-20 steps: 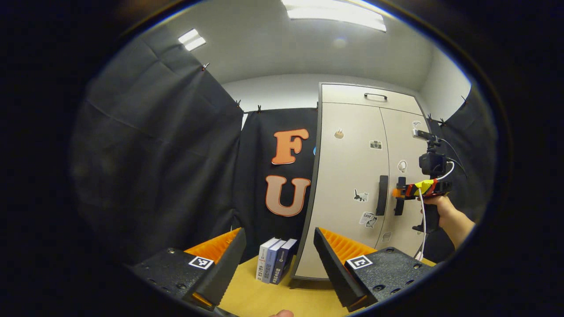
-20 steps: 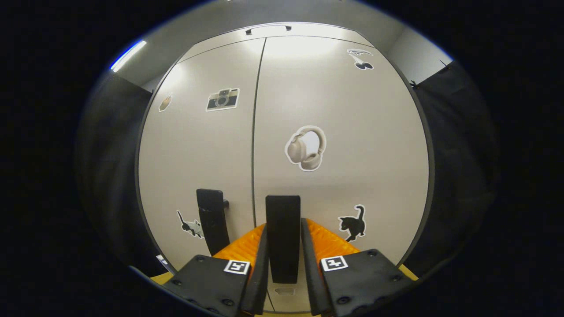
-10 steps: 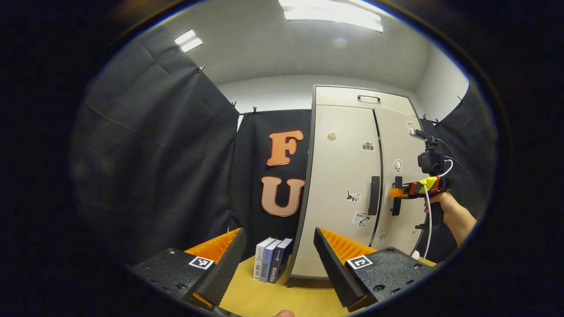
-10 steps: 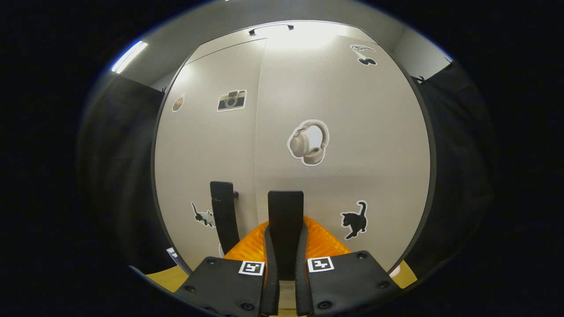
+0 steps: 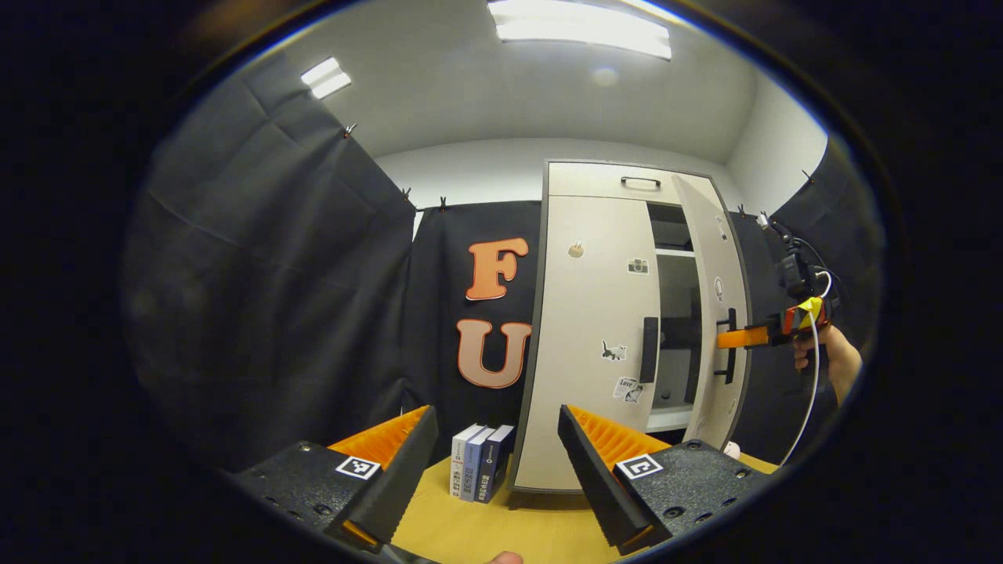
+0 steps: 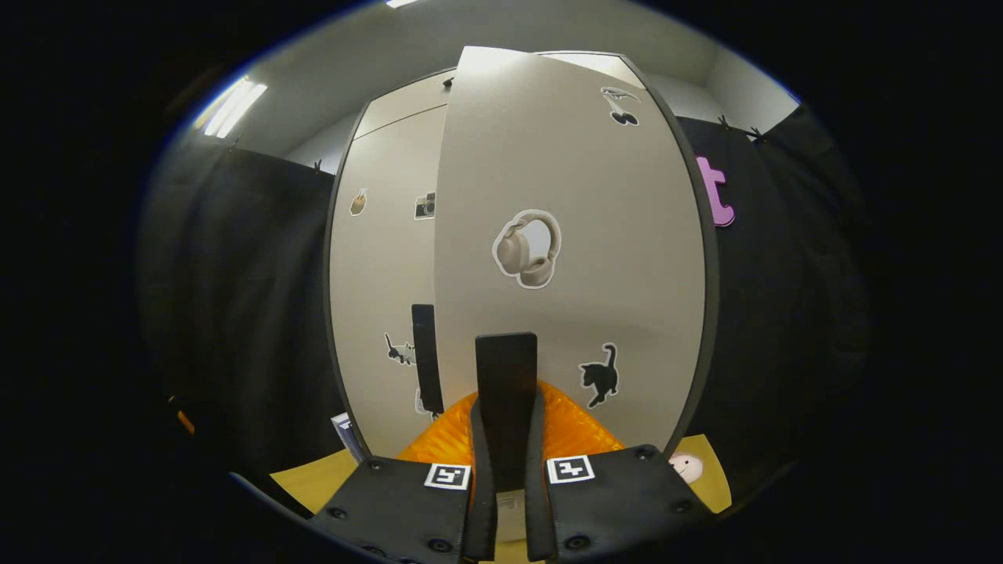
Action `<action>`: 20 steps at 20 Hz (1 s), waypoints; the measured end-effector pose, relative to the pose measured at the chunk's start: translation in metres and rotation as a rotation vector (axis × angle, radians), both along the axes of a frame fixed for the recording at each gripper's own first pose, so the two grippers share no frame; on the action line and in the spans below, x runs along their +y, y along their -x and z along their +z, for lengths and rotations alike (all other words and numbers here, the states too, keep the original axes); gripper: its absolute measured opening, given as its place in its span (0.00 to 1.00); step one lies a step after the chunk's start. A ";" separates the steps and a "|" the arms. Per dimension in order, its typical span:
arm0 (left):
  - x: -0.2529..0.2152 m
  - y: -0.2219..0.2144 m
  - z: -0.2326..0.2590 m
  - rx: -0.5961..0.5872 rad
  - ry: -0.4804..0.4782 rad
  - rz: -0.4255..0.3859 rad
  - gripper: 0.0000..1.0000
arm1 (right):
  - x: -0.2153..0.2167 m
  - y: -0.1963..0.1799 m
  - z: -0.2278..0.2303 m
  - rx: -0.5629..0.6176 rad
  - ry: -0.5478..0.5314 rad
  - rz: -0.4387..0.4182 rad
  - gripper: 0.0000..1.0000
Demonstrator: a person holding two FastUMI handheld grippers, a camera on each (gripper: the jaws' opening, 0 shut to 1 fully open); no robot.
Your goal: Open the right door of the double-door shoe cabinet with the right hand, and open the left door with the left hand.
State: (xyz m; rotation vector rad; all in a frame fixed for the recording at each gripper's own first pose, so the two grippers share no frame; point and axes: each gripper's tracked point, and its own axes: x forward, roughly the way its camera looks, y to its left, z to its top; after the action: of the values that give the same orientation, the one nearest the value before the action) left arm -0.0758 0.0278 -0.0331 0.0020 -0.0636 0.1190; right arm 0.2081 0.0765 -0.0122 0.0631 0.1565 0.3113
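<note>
Right gripper view showed my right gripper [image 6: 505, 462] clenched on the right door's handle [image 6: 506, 384] at 6 o'clock, both fingers pressing its sides so I could swing the right door [image 6: 572, 235] on its hinge. That door stood partly open, pale with a headphone sticker [image 6: 526, 248]. My left gripper [image 5: 494, 462] hung released, jaws wide, kept free for the left door [image 5: 595, 337], shut at 2 o'clock, its handle [image 5: 649, 360] untouched.

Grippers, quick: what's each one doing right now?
Left gripper: open, holding nothing, short of the cabinet.
Right gripper: closed on the right door handle, door swung partly open.
</note>
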 end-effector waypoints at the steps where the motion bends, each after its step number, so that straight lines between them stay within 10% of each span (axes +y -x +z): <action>1: -0.002 0.002 0.000 0.001 0.000 -0.004 0.94 | -0.005 0.006 0.001 0.003 -0.002 0.000 0.22; 20: -0.052 -0.014 -0.001 -0.008 0.042 -0.161 0.94 | -0.124 0.063 0.004 0.042 -0.096 -0.100 0.21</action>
State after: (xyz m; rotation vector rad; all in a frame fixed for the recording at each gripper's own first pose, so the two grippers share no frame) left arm -0.0619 -0.0244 -0.0336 -0.0458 -0.0690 -0.0408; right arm 0.1448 -0.0478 -0.0086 0.1717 0.1799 0.2173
